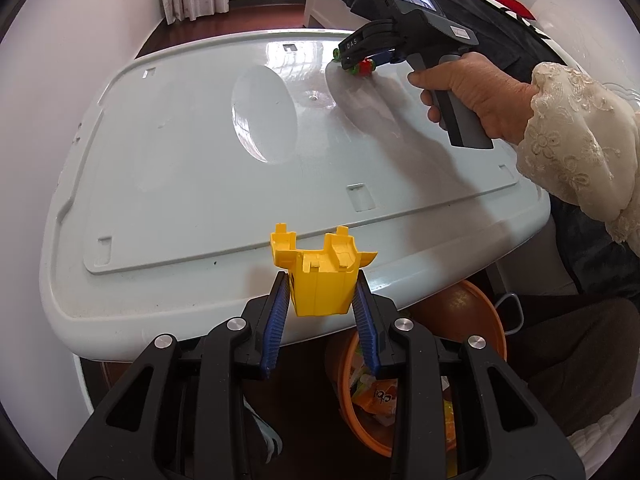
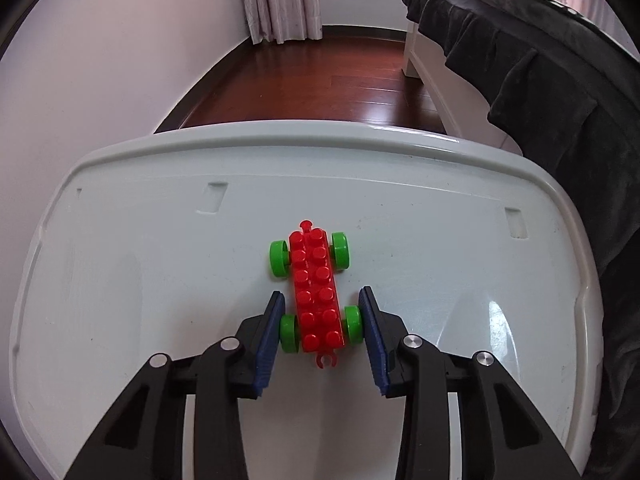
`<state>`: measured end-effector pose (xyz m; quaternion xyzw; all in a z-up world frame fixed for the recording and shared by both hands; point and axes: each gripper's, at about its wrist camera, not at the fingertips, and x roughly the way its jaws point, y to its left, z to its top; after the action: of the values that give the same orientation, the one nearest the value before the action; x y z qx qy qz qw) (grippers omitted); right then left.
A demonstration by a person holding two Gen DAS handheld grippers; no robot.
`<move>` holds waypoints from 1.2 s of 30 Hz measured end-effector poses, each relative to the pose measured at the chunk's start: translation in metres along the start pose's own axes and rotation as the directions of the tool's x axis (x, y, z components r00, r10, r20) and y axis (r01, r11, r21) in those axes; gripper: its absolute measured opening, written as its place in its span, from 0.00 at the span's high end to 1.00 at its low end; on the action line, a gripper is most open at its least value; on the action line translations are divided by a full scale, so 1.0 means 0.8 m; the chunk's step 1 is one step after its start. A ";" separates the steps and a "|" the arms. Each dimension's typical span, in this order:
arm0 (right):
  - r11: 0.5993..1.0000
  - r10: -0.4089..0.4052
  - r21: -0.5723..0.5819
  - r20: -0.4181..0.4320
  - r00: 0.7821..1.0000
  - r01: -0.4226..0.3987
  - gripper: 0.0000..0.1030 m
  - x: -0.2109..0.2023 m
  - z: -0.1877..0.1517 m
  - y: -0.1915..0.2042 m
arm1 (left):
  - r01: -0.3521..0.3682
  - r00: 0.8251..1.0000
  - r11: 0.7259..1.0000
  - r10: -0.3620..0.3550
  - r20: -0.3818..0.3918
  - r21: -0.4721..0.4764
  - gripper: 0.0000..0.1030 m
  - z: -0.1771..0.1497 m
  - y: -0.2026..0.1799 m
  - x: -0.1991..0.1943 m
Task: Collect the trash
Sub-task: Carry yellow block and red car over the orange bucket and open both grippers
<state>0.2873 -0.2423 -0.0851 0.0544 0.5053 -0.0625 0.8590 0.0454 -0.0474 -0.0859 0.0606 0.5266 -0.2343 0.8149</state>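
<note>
In the left wrist view the left gripper (image 1: 320, 292) has its jaws narrowed onto a yellow plastic piece (image 1: 320, 276), pads pressing both sides, near the table's (image 1: 180, 168) near edge and just beyond the orange bin (image 1: 494, 330); best to carry it fully over the bin before letting go. In the right wrist view the right gripper (image 2: 320, 320) straddles the near end of the red toy car base (image 2: 316, 288), pads at its near green wheels (image 2: 353, 325). Whether they press I cannot tell, so squeeze squarely across the axle before lifting.
</note>
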 end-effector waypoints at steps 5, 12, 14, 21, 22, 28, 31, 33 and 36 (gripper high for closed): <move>1.000 0.017 0.010 0.017 1.000 -0.017 0.63 -0.018 -0.011 -0.002 | -0.003 1.000 1.000 0.003 0.000 0.005 0.70 0.000 -0.001 0.001; 0.999 0.041 -0.031 0.057 0.998 -0.039 0.63 -0.083 -0.055 0.002 | -0.004 1.000 0.999 0.004 -0.003 0.044 0.70 -0.003 -0.012 0.002; 0.998 0.057 -0.027 0.063 0.996 -0.055 0.63 -0.103 -0.073 0.002 | 0.010 1.000 0.999 -0.009 -0.012 0.051 0.70 -0.005 -0.016 0.003; 0.993 0.103 -0.067 0.092 0.990 -0.097 0.63 -0.183 -0.154 0.011 | 0.006 1.000 0.992 -0.005 -0.006 0.125 0.70 -0.013 -0.038 0.002; 0.992 0.108 -0.072 0.091 0.990 -0.102 0.63 -0.195 -0.170 0.012 | 0.013 1.000 0.991 -0.012 -0.008 0.131 0.70 -0.015 -0.041 0.002; 0.990 0.131 -0.065 0.074 0.989 -0.126 0.63 -0.253 -0.252 0.009 | 0.036 0.999 0.984 -0.031 -0.030 0.174 0.70 -0.035 -0.071 0.003; 0.989 0.137 -0.071 0.048 0.989 -0.133 0.63 -0.272 -0.294 0.009 | 0.066 0.997 0.984 -0.057 -0.061 0.164 0.70 -0.050 -0.084 0.009; 0.988 0.137 -0.081 0.021 0.990 -0.135 0.63 -0.281 -0.325 0.010 | 0.080 0.994 0.984 -0.066 -0.091 0.158 0.70 -0.062 -0.092 0.015; 0.988 0.124 -0.091 -0.011 0.992 -0.124 0.63 -0.285 -0.359 0.009 | 0.065 0.989 0.987 -0.044 -0.143 0.148 0.70 -0.081 -0.099 0.030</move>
<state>-0.0689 -0.1783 -0.0245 0.0463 0.5056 0.0144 0.8614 -0.0358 -0.1029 -0.1241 0.1244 0.5644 -0.2912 0.7624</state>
